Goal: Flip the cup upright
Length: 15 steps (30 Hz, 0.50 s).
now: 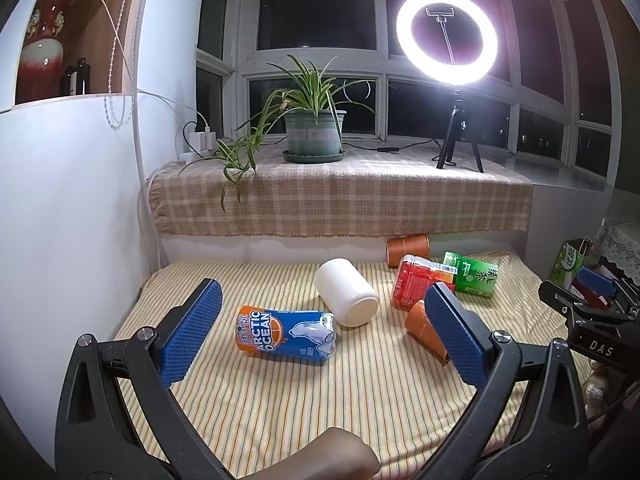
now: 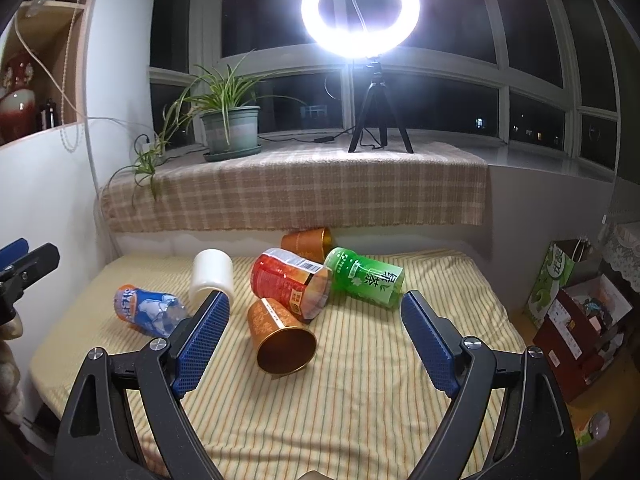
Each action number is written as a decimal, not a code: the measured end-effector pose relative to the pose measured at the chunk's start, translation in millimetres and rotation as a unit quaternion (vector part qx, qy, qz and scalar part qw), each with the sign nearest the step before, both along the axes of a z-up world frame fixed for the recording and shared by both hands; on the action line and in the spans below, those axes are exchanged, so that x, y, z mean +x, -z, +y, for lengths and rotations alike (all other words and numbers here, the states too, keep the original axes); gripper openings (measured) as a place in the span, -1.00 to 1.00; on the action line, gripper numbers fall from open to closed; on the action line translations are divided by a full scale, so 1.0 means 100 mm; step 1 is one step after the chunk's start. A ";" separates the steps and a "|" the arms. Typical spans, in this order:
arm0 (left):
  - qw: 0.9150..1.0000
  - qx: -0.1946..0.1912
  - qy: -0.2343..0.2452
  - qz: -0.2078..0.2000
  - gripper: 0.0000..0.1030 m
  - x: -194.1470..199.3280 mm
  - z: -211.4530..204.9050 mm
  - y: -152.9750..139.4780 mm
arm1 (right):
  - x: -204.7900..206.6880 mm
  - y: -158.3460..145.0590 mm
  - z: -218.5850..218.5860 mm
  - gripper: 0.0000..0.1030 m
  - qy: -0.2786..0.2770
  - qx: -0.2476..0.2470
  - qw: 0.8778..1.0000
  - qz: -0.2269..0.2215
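Note:
Several cups lie on their sides on the striped yellow cloth [image 1: 280, 400]. A white cup [image 1: 346, 292] lies beside a blue Arctic Ocean cup [image 1: 286, 332]; both also show in the right wrist view, the white cup [image 2: 211, 274] behind the blue cup [image 2: 146, 310]. An orange-gold cup [image 2: 280, 336] lies with its mouth toward me, in front of a red cup [image 2: 290, 282] and a green tea cup [image 2: 366, 278]. Another orange cup [image 2: 308, 242] lies at the back. My left gripper [image 1: 324, 320] is open above the blue cup. My right gripper [image 2: 316, 322] is open and empty, just behind the gold cup.
A checked cloth covers the window ledge [image 1: 340, 200], which bears a potted plant [image 1: 314, 136] and a ring light on a tripod [image 1: 448, 36]. A white wall [image 1: 72, 200] stands at the left. Boxes and a green carton [image 2: 552, 280] sit on the floor at the right.

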<state>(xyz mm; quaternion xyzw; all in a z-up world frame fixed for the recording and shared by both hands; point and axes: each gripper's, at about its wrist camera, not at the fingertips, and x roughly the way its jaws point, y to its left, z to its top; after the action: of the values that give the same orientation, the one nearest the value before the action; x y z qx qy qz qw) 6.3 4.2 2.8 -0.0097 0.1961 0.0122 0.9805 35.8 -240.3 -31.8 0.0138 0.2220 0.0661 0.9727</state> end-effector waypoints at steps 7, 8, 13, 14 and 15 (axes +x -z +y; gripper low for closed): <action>1.000 0.000 -0.002 0.003 0.99 0.08 0.00 0.01 | 0.04 0.02 0.02 0.70 0.002 -0.003 1.000 0.006; 1.000 0.001 -0.002 0.003 0.99 0.08 0.00 0.02 | 0.05 0.02 0.03 0.70 0.002 -0.004 1.000 0.006; 1.000 0.002 -0.003 0.002 0.99 0.12 0.01 0.05 | 0.09 0.03 0.03 0.70 -0.001 -0.003 1.000 0.009; 1.000 0.001 -0.003 0.002 0.99 0.11 0.02 0.04 | 0.09 0.03 0.04 0.70 -0.001 -0.003 1.000 0.009; 1.000 0.001 -0.002 0.002 1.00 0.12 0.02 0.05 | 0.10 0.03 0.04 0.70 -0.001 -0.003 1.000 0.009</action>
<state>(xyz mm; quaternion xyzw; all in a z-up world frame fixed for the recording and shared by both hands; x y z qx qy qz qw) 18.4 6.4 -1.8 -0.0093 0.1980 0.0148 0.9800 46.0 -236.2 -34.8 0.0108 0.2315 0.0661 0.9705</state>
